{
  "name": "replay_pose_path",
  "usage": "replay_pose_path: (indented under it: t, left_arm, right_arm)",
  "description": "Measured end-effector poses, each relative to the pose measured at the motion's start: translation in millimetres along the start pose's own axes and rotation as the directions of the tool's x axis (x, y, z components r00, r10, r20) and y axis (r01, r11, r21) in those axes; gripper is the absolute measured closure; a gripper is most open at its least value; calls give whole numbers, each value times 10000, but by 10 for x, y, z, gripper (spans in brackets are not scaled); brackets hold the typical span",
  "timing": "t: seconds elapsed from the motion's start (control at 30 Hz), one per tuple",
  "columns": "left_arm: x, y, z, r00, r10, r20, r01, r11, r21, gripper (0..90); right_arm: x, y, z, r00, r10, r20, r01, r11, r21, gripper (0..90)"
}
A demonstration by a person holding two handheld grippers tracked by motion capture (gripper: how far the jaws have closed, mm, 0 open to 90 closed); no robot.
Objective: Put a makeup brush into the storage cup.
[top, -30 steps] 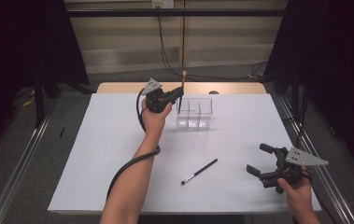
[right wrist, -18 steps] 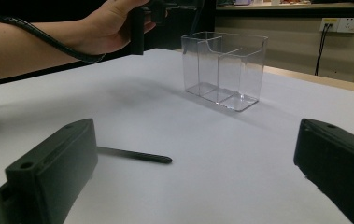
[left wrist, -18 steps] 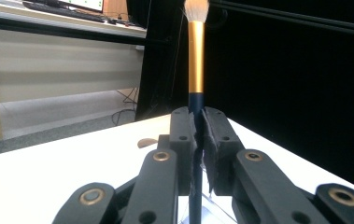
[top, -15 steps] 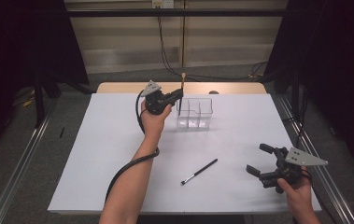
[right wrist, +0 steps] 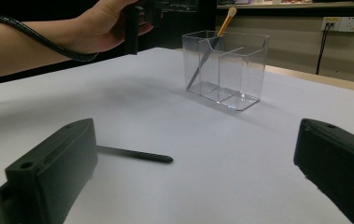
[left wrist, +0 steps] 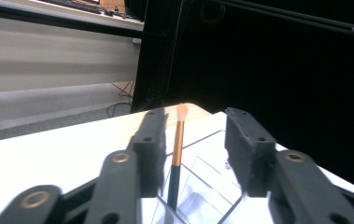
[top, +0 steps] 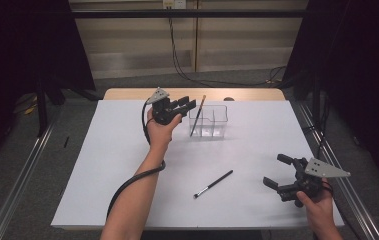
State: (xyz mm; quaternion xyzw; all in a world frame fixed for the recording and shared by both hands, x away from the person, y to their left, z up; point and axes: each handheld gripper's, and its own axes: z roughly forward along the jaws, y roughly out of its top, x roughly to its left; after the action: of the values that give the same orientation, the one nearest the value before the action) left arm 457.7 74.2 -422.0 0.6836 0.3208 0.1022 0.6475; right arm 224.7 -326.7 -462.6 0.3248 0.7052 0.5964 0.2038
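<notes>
Nearest the person's edge of the white table, at the right, the right gripper hovers low in the right hand, its 2 jaws spread wide with only bare tabletop between them; in the right gripper view the black pads sit at the far left and far right of the frame. Just beyond those jaws, toward the middle of the table, a black brush lies flat on the white surface, apart from both grippers and well short of the organiser.

Farther back, near the table's far edge, stands a clear plastic organiser with inner dividers. An orange-handled brush stands in its left compartment, tilted, black end down at the bottom and pale bristle tip up above the rim.

Just left of the organiser, the left gripper is held up by the left hand, its cable running along the forearm. Its jaws have just been opening. In the left gripper view they stand partly apart, and the orange-handled brush rises in the gap, close to the left pad but free of both, so the gripper holds nothing.
</notes>
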Motion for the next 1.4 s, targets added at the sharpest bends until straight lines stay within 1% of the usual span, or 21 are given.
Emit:
replay_pose_path:
  t: [0.07,0.17,0.2,0.27,0.3,0.4,0.47,0.53,0.6,0.67,0.73,0.77,0.83,0.87,0.9,0.97,1.0,1.23,1.3,1.37,1.4]
  left_arm:
    - [1,6,-31,10000,42,79,-41,10000,-57,503]
    - [-6,7,-77,9996,261,117,-261,9997,-10,460]
    - [-5,5,-90,9991,405,112,-406,9992,42,444]
    - [-5,0,-118,9988,464,156,-466,9989,89,426]
    - [-4,-4,-134,9985,512,180,-512,9987,24,411]
    - [-3,-20,-173,9976,559,401,-555,9984,-106,341]
    - [2,-32,-191,9972,516,544,-514,9987,-45,284]
    - [3,-52,-218,9968,586,552,-585,9983,-32,267]
    - [5,-73,-240,9957,604,696,-603,9982,-37,240]
    - [-4,-90,-260,9954,716,641,-716,9974,-29,203]
    - [-6,-99,-283,9946,733,738,-731,9973,-51,172]
    - [-9,-102,-293,9940,828,718,-824,9966,-86,161]
    - [-13,-105,-318,9910,1030,855,-1028,9947,-68,127]
    - [-17,-107,-331,9903,1115,827,-1116,9937,-40,113]
    - [-16,-110,-345,9891,1205,852,-1209,9927,-5,103]
    - [-8,-120,-374,9879,1216,960,-1231,9924,98,78]
    - [-8,-127,-391,9875,1265,936,-1280,9917,107,71]
    - [8,-146,-530,9873,1256,976,-1257,9921,-59,36]
    - [11,-146,-572,9855,1352,1021,-1352,9908,-67,28]
    - [14,-149,-616,9828,1538,1020,-1541,9880,-52,18]
    - [14,-151,-637,9835,1493,1019,-1494,9888,-69,15]
  right_arm:
    - [2,1,5,10000,-28,-16,28,10000,-2,0]
    - [8,2,9,10000,-21,-29,21,10000,30,0]
    - [10,3,9,10000,-23,-34,23,10000,30,0]
    - [13,3,13,10000,-31,-19,31,10000,9,0]
    - [14,4,14,10000,-37,-39,37,10000,21,0]
    - [15,4,16,10000,-48,-30,48,10000,32,0]
    - [15,2,20,10000,-52,-16,52,10000,47,0]
    - [15,2,22,10000,-66,-29,66,10000,54,0]
    - [15,3,23,10000,-79,-41,80,10000,52,0]
    - [15,3,24,10000,-82,-38,82,9999,60,0]
    - [13,2,24,10000,-62,-22,62,10000,46,0]
    - [13,1,25,10000,-58,-20,58,10000,51,0]
    - [12,2,26,10000,-64,-23,64,10000,52,0]
    - [13,2,25,10000,-65,-23,65,10000,53,0]
    - [13,2,26,10000,-61,-25,61,10000,50,0]
    - [13,1,27,10000,-43,-20,43,10000,61,0]
    - [13,1,28,10000,-48,-16,48,10000,56,0]
    - [16,2,32,10000,-48,-14,48,10000,84,0]
    - [16,1,34,10000,-45,-16,46,10000,82,0]
    - [16,0,36,10000,-50,-22,50,9999,93,0]
    - [17,0,37,10000,-53,-17,54,9999,99,0]
